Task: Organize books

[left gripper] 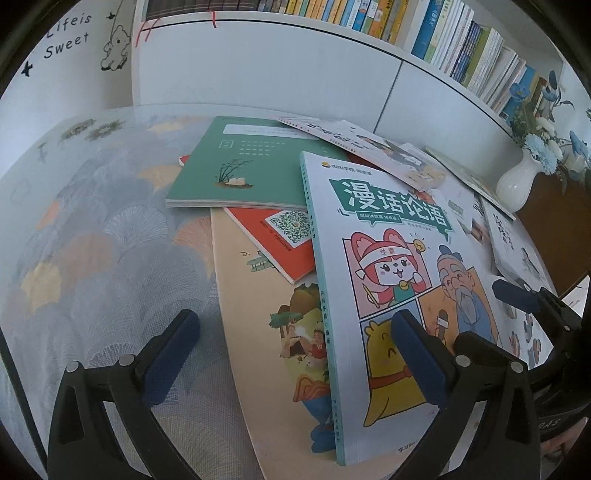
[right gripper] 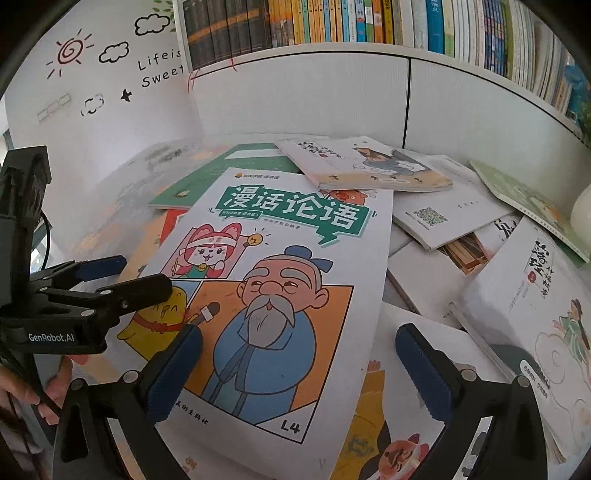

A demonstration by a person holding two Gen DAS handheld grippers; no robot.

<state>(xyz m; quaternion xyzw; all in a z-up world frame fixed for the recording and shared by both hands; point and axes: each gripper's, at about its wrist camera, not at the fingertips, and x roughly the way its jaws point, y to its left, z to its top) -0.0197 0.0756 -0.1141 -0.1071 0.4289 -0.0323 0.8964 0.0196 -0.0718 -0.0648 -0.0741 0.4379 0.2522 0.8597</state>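
Note:
A white comic book point(left gripper: 388, 266) point(right gripper: 295, 229) with a green title banner lies on top of a loose pile of books on the table. My left gripper point(left gripper: 295, 354) is open and low over the pile. Its right pad point(left gripper: 417, 358) is above the comic's cover and its left pad point(left gripper: 173, 354) above the cloth. The comic's teal spine runs between them. My right gripper point(right gripper: 299, 369) is open above the lower part of the same cover. Under the comic lie a green book point(left gripper: 243, 166), a red book point(left gripper: 280, 236) and a large beige book point(left gripper: 251, 314).
More books point(right gripper: 517, 295) sprawl to the right of the comic. A white vase point(left gripper: 517, 184) of blue flowers stands at the back right. A shelf of upright books point(right gripper: 369, 22) tops a white cabinet behind. Patterned cloth point(left gripper: 92, 240) shows on the left. A hand point(right gripper: 55, 384) holds the left gripper.

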